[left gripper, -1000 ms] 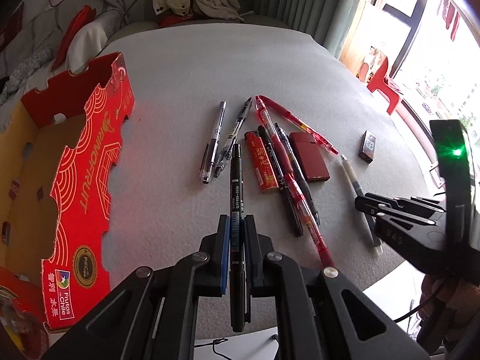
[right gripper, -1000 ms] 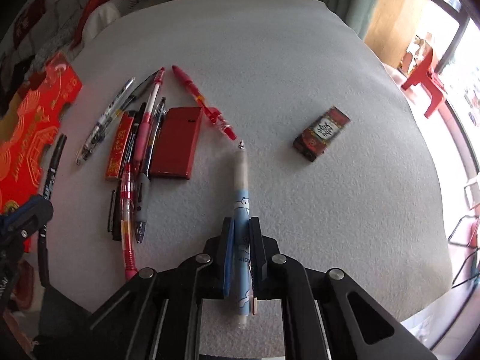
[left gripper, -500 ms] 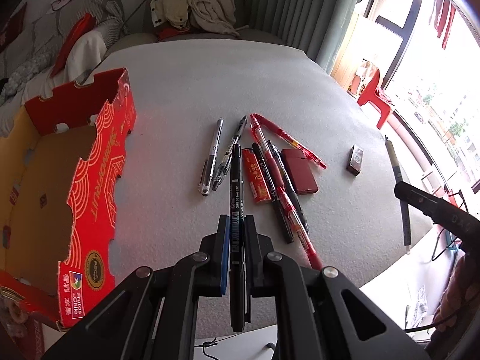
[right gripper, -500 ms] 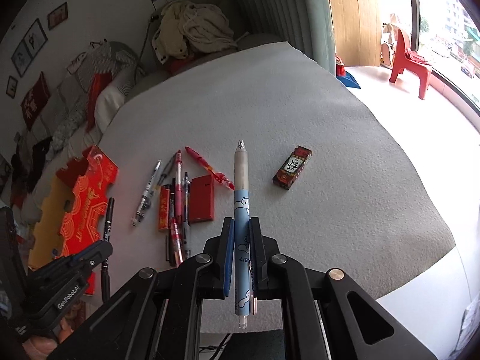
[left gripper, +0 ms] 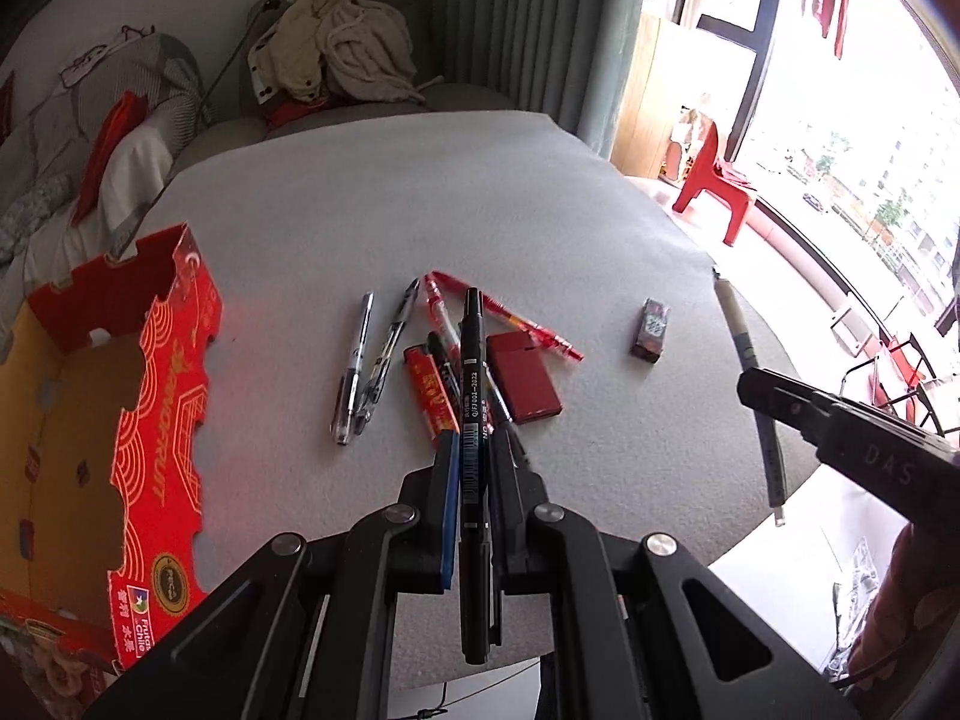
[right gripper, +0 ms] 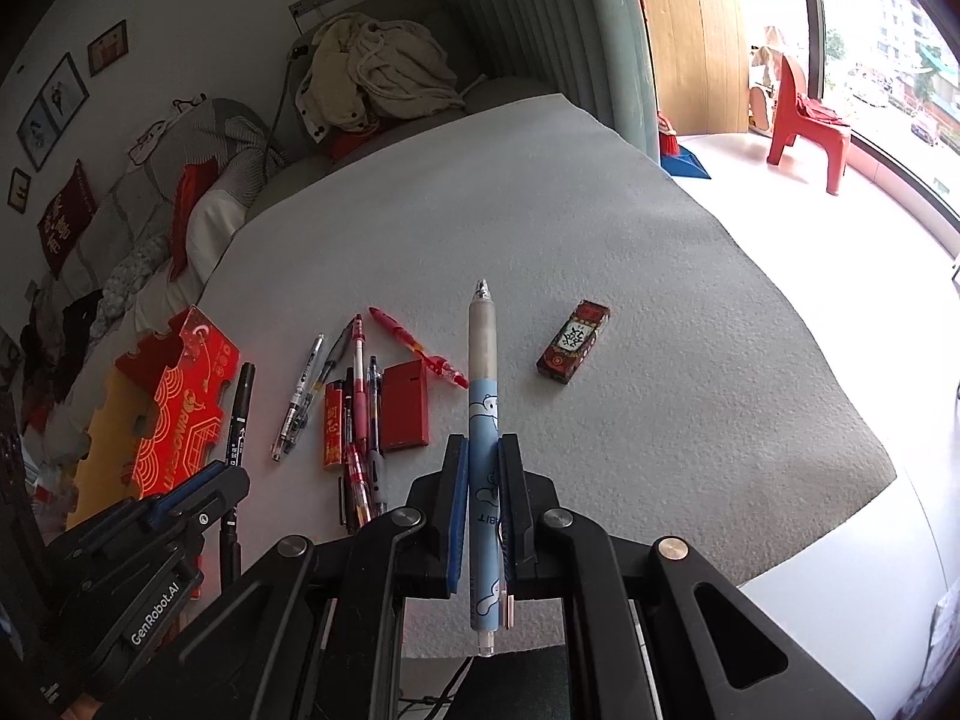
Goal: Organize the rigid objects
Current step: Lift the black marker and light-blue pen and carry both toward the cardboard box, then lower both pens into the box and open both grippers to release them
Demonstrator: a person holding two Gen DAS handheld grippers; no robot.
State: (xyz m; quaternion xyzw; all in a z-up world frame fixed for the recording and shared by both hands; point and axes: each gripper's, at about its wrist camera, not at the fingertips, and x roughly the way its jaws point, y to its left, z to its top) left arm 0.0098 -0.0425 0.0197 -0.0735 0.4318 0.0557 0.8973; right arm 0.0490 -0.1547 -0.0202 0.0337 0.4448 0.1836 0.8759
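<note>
My left gripper (left gripper: pixel 474 450) is shut on a black marker pen (left gripper: pixel 471 372), held well above the grey table; it also shows in the right wrist view (right gripper: pixel 237 420). My right gripper (right gripper: pixel 482 450) is shut on a light blue pen (right gripper: pixel 483 396) with a frosted tip, also raised; it shows at the right of the left wrist view (left gripper: pixel 747 360). On the table lie several pens (right gripper: pixel 360 396), an orange lighter (right gripper: pixel 333 426), a dark red flat case (right gripper: pixel 405 405) and a small dark packet (right gripper: pixel 573 342).
An open red and yellow cardboard box (left gripper: pixel 162 396) stands at the table's left edge. A sofa with clothes (right gripper: pixel 372 72) and cushions lies behind the table. A red plastic chair (right gripper: pixel 807 120) stands by the window.
Both grippers have risen away from the table with their pens; the table items look smaller and farther. The right gripper with the blue pen is higher in the left wrist view.
</note>
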